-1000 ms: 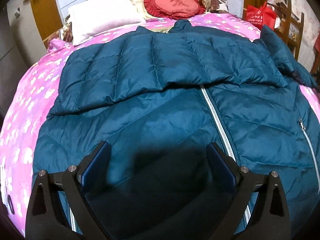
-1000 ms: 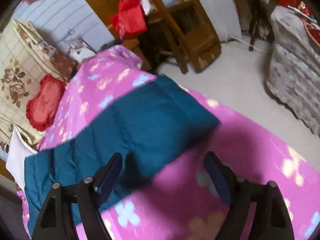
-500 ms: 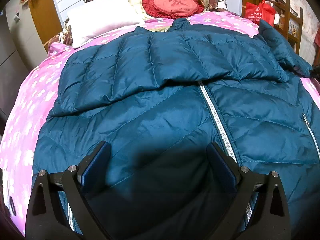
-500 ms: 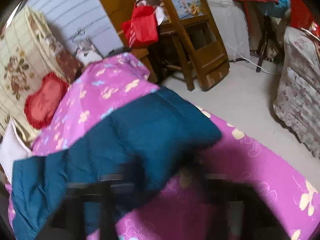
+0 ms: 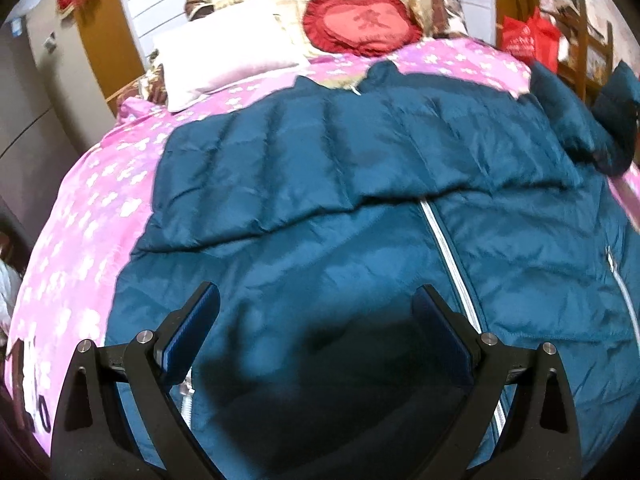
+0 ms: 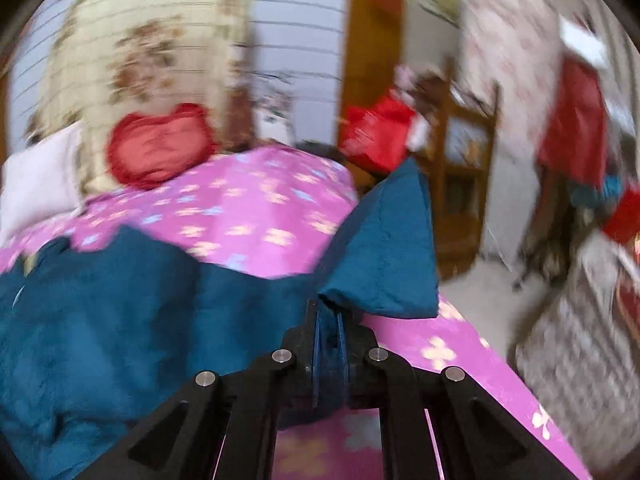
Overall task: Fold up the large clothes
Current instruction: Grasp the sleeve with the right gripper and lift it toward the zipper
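A teal quilted down jacket (image 5: 360, 208) lies front-up on the pink flowered bed, its left sleeve folded across the chest and a white zipper (image 5: 444, 248) running down the middle. My left gripper (image 5: 316, 320) is open and empty, hovering over the jacket's lower front. My right gripper (image 6: 329, 320) is shut on the jacket's right sleeve (image 6: 384, 248) near the cuff and holds it lifted off the bed; the cuff stands up above the jaws. The raised sleeve also shows at the right edge of the left wrist view (image 5: 616, 96).
A white pillow (image 5: 224, 56) and a red heart cushion (image 5: 360, 24) lie at the head of the bed. A wooden chair with a red bag (image 6: 376, 132) stands beside the bed on the right. The bed's right edge (image 6: 500, 364) drops to the floor.
My right gripper has closed on the sleeve cuff and lifted it up off the bed, swinging the view upward. My left gripper stayed open over the jacket's hem, shifting slightly.
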The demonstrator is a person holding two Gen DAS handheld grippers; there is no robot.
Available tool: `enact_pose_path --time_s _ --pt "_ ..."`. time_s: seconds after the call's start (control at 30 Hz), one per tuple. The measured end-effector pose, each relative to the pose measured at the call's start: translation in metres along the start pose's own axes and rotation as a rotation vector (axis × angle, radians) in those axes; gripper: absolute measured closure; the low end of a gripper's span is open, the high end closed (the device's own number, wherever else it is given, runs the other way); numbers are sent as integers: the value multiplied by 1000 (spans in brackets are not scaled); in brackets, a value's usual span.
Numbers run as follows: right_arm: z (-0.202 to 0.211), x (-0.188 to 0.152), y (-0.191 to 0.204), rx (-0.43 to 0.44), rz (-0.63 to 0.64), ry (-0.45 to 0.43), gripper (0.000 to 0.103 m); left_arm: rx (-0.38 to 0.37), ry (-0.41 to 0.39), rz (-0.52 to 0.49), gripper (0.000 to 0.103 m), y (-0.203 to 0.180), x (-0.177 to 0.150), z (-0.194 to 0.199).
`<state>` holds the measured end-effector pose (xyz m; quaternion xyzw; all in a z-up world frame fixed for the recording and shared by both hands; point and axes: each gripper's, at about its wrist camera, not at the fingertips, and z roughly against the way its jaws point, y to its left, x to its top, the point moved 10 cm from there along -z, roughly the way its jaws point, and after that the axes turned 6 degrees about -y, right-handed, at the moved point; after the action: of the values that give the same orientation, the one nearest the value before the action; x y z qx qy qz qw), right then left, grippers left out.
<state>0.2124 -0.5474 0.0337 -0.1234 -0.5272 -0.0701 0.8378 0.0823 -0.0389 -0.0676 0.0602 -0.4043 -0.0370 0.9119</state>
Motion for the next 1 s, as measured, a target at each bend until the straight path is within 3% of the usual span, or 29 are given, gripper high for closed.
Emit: enact_pose_path --time_s 0.2,0.4,0.63,0.77,0.83,0.9,0.93,1.0 --pt "47 1 135 222 74 -23 96 16 40 76 5 26 4 -11" --pt "67 -40 266 415 96 32 96 56 51 129 5 55 15 -20" --pt "96 -73 376 620 179 84 96 128 103 175 5 89 16 -42" --pt "106 -87 410 689 241 133 95 119 121 209 5 95 13 -48" --pt "111 -92 415 701 264 142 86 106 120 220 5 96 14 -48" --pt "123 -94 413 741 244 149 55 104 110 220 5 95 16 -46" --pt "130 -93 409 745 234 133 48 102 107 219 5 94 17 -45" --pt "141 -91 391 705 225 102 24 93 92 225 5 94 19 -42"
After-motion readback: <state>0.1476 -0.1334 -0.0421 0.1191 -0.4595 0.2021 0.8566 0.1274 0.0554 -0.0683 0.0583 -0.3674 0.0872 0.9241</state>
